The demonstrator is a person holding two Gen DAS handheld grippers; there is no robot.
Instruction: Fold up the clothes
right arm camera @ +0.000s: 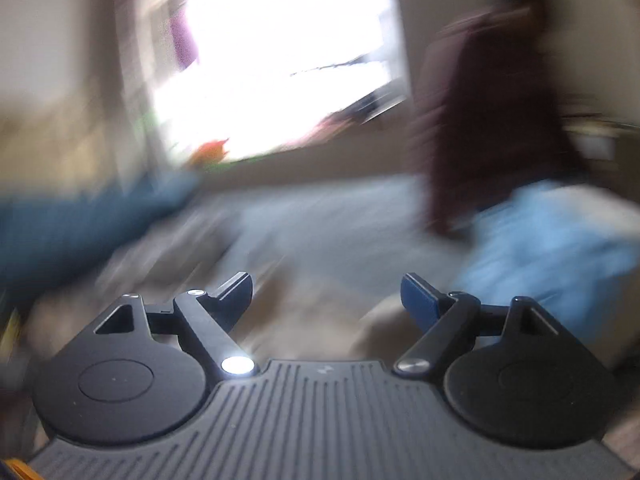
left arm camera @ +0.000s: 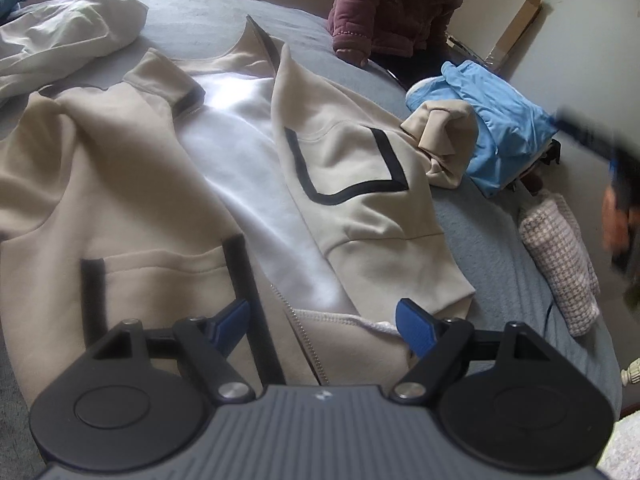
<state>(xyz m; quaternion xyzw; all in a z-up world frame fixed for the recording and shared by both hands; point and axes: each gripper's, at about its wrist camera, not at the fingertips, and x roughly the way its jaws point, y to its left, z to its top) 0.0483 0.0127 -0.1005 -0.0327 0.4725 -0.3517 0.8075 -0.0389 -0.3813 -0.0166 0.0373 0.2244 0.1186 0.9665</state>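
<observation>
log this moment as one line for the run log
stage: jacket unzipped, flat on bed, unfolded | left claw: open, empty, over hem | right claw: open, empty, view blurred | person at far edge

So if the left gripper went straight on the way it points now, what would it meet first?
Most likely the beige zip jacket spread open on the bed: the open left gripper hangs just above its hem, near the zipper edge. Depth is hard to judge through the fisheye.

**What I count on the bed**

One beige zip-up fleece jacket with black trim [left arm camera: 168, 184] before me; one crumpled white garment [left arm camera: 68, 36] at ten o'clock; one light blue garment [left arm camera: 500, 120] and one checked tweed bundle [left arm camera: 560, 264] at two and three o'clock.
</observation>
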